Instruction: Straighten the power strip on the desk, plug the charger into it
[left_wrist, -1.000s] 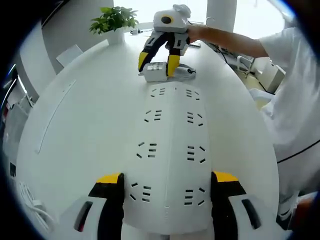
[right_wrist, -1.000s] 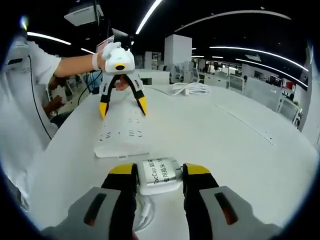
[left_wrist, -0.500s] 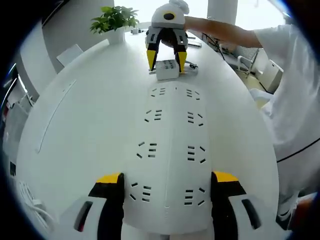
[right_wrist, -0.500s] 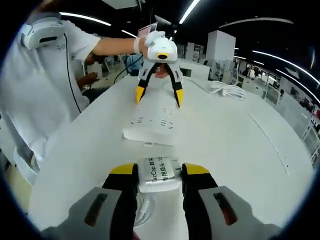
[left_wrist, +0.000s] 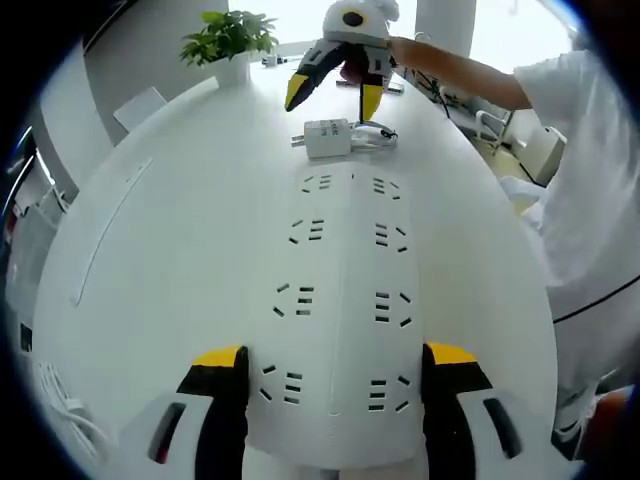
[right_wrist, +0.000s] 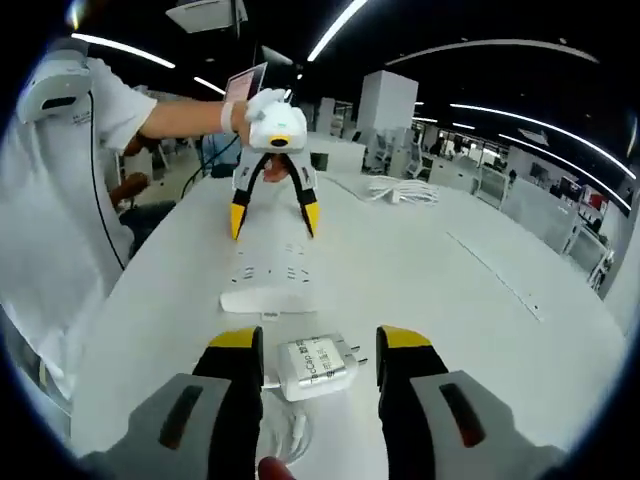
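Since half a second ago the right gripper (right_wrist: 315, 345) has let go of the charger (right_wrist: 314, 366) and lifted back: its yellow-tipped jaws, then closed on the white block, now stand wide with a clear gap on each side of it, and in the left gripper view the same gripper (left_wrist: 334, 92) hangs above and beyond the charger (left_wrist: 327, 138) at the upper centre of the frame. Nearest in the left gripper view, at the bottom of the frame, the left gripper (left_wrist: 333, 362) has its jaws set against the two long sides of the power strip (left_wrist: 341, 300), which runs straight up the middle of the picture on the white desk (left_wrist: 150, 270); the grip looks firm, though whether it squeezes or merely brackets the strip cannot be told. The charger lies flat on the desk just beyond the strip's far end, its prongs pointing left in that view and its white cable (left_wrist: 378, 140) coiled just to the right. Farther off, a potted plant (left_wrist: 228, 40) stands at the upper left, and a person's sleeve (left_wrist: 590, 170) fills the right edge. The charger looks light, hard and smooth-sided, so it would likely slip if pinched at a corner; the flat broad faces of its body, away from the prongs, seem the best place to take it. The strip appears stiff, and light enough to slide unless held.
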